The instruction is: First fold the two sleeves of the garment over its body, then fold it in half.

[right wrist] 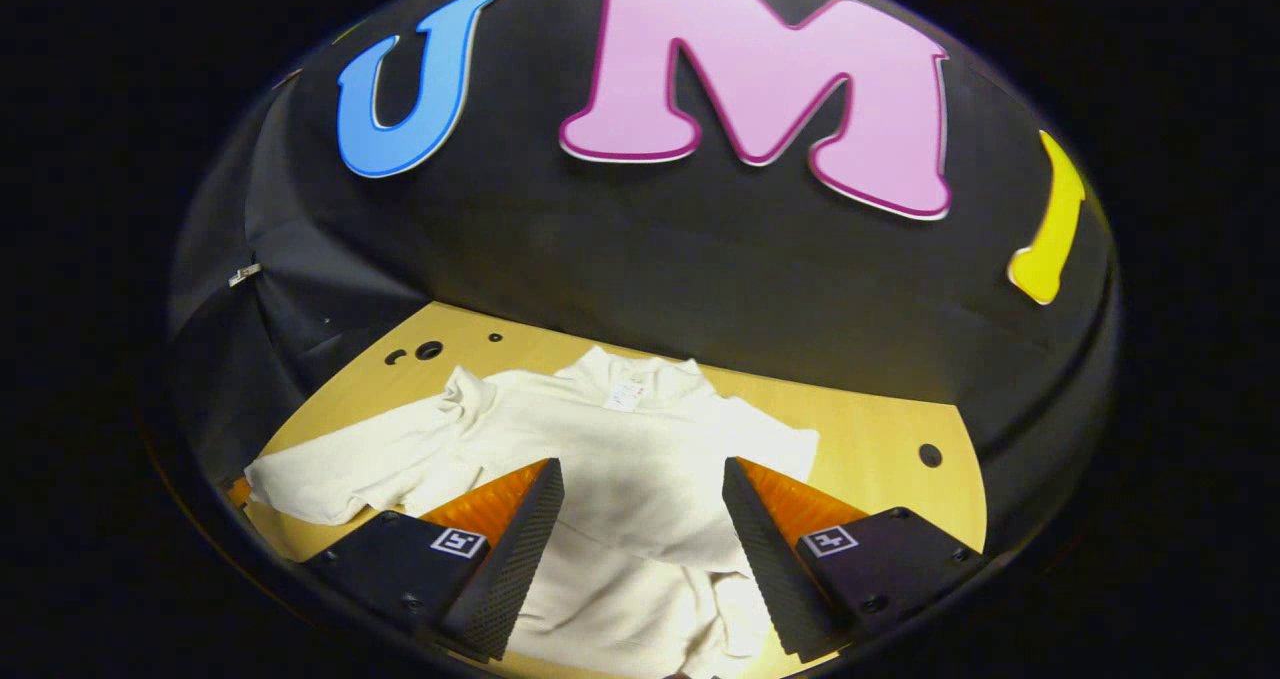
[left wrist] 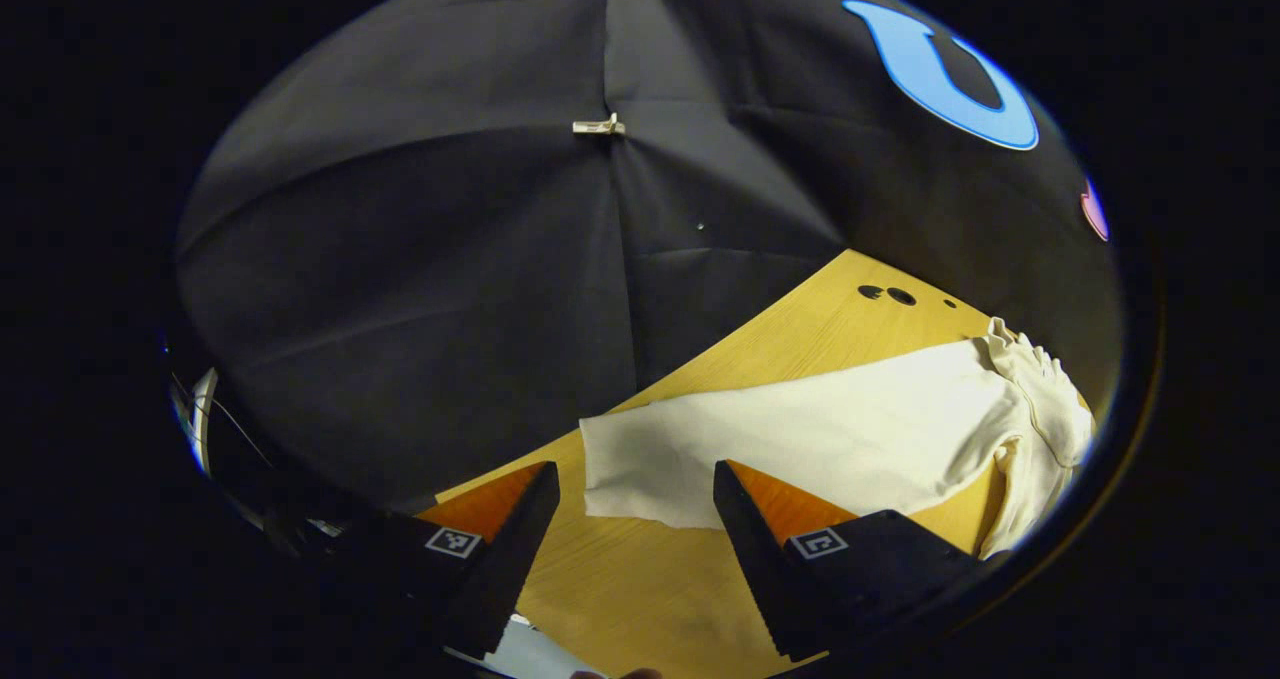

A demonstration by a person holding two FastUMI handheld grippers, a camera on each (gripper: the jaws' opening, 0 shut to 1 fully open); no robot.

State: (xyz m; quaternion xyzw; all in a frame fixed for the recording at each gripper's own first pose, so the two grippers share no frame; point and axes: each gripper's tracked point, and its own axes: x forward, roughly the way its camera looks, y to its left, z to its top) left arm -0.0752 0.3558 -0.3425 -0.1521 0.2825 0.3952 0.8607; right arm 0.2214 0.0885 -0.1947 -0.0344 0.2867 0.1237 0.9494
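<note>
The left claw [left wrist: 633,484] is spread wide with nothing between its fingers, poised above bare counter [left wrist: 640,584] just short of the cuff edge of the outstretched sleeve [left wrist: 800,439]. This sleeve lies flat and extends away to the right toward the bunched shoulder of the garment [left wrist: 1030,399]. Open counter surface lies on the near side of the cuff, and the counter edge meets the black booth wall [left wrist: 450,289] just beyond the sleeve. The right claw [right wrist: 640,494] is likewise spread and empty, held above the body of the garment, which lies on the counter with its collar [right wrist: 635,374] toward the wall. The other sleeve [right wrist: 765,439] is folded inward over the body. Bare counter remains to the right of the garment, up to a hole [right wrist: 930,454].
</note>
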